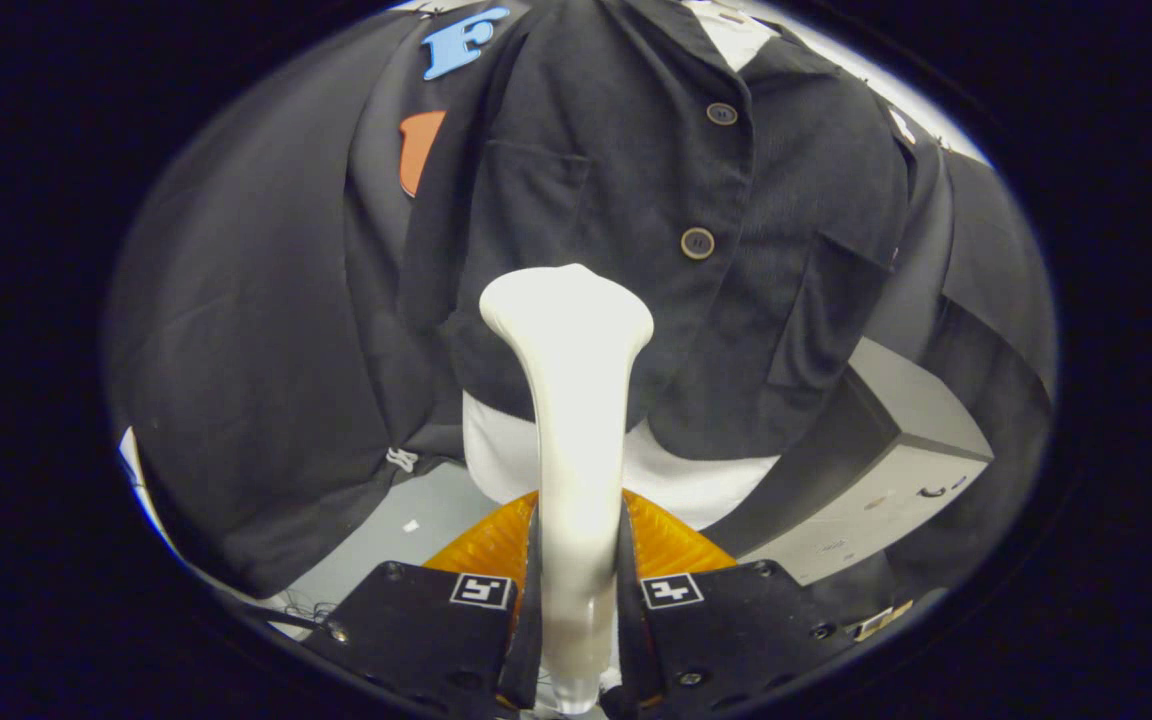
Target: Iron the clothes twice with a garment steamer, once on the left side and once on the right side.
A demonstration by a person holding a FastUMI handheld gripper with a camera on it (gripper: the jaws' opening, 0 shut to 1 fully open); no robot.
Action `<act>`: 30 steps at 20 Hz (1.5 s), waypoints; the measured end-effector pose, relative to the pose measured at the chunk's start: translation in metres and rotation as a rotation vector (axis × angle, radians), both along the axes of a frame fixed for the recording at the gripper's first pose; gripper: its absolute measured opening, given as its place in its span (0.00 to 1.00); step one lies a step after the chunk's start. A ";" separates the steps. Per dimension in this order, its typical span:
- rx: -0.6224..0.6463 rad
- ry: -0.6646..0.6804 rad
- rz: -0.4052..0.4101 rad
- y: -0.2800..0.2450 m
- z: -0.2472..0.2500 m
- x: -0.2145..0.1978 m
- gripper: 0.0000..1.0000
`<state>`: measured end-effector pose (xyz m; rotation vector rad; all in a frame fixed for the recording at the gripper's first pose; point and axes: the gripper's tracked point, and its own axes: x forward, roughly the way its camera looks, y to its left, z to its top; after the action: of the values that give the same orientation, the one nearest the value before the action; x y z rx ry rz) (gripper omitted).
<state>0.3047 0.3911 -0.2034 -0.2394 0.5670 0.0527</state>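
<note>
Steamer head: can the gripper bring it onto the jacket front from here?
Probably yes. The gripper is shut on the steamer, whose head already sits just before the dark jacket below its lower button, with nothing between.

Lighting dim overall; dark jacket (676, 230) and surrounding cloth absorb most light, fabric detail low but buttons and pocket seams legible. White steamer (576, 400) is the brightest item, near overexposed along its handle, soft glare on the head, slightly out of focus close to the lens. Gripper (576, 610) fingers clamp the handle; they sit in shadow, mildly blurred. Strong fisheye bending toward the rim, straight edges curve. Brighter strip behind the jacket's collar suggests light from above.
</note>
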 end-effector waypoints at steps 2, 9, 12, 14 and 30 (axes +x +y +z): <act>-0.008 0.012 0.001 -0.004 -0.010 -0.001 0.34; -0.006 0.053 0.004 -0.008 -0.028 -0.009 0.34; 0.017 0.047 0.007 -0.012 -0.017 -0.014 0.34; 0.032 0.029 0.014 -0.015 -0.001 -0.018 0.34; 0.190 -0.241 -0.005 -0.243 0.168 -0.124 0.34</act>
<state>0.1802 0.1477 -0.0358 -0.0576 0.3200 0.0714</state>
